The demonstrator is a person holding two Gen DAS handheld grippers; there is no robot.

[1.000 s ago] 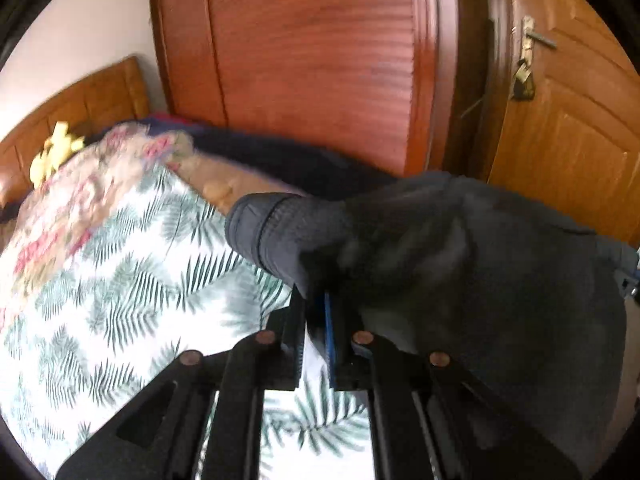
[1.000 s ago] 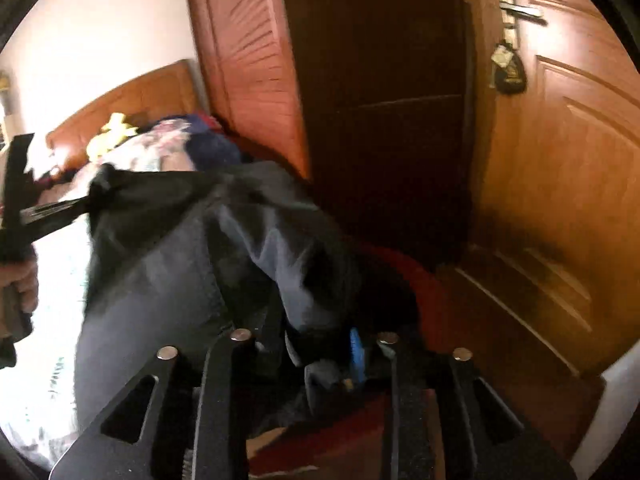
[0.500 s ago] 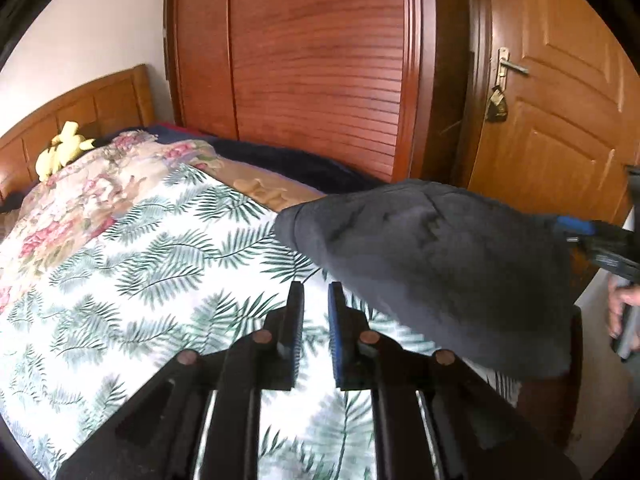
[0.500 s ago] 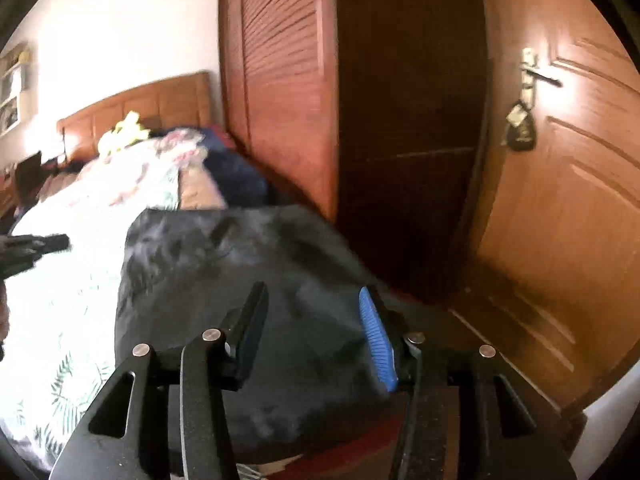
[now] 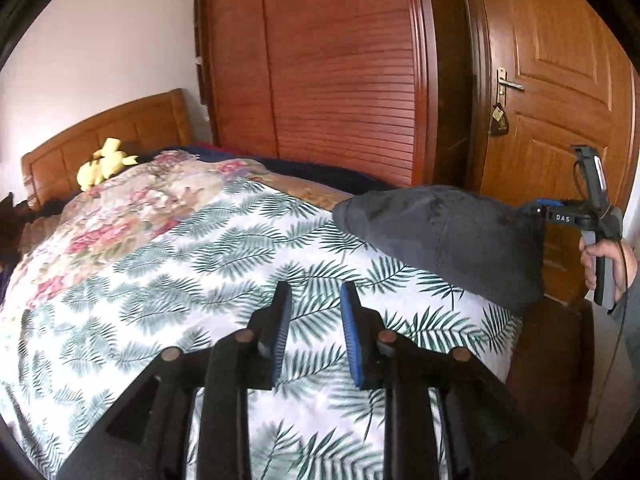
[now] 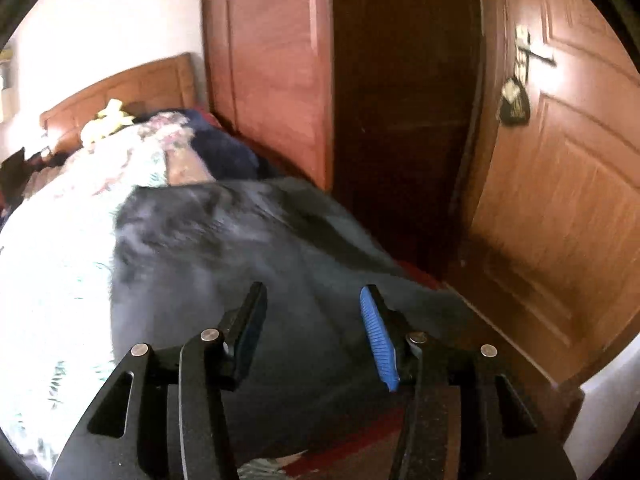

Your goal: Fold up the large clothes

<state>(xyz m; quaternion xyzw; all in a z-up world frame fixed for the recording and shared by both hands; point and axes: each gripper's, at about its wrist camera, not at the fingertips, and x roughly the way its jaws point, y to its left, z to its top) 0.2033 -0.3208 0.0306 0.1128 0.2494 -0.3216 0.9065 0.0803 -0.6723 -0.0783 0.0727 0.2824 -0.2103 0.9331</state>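
This is a bedroom in a home. A bed [image 5: 240,256] with a wooden headboard [image 5: 116,128] fills most of the left wrist view, covered by a palm-leaf print quilt [image 5: 200,280] and a floral one [image 5: 120,216], with a yellow plush toy [image 5: 105,163] by the headboard. Just beside the bed stands a reddish wooden wardrobe with louvered doors [image 5: 344,80], and next to it a panelled wooden door [image 5: 560,100] with a metal lever handle [image 5: 506,83] and something small hanging beneath it.

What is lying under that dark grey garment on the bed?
The dark grey garment rests on the palm-leaf bedcover at the bed's corner, overhanging its edge. Whatever lies directly beneath the cloth is covered.
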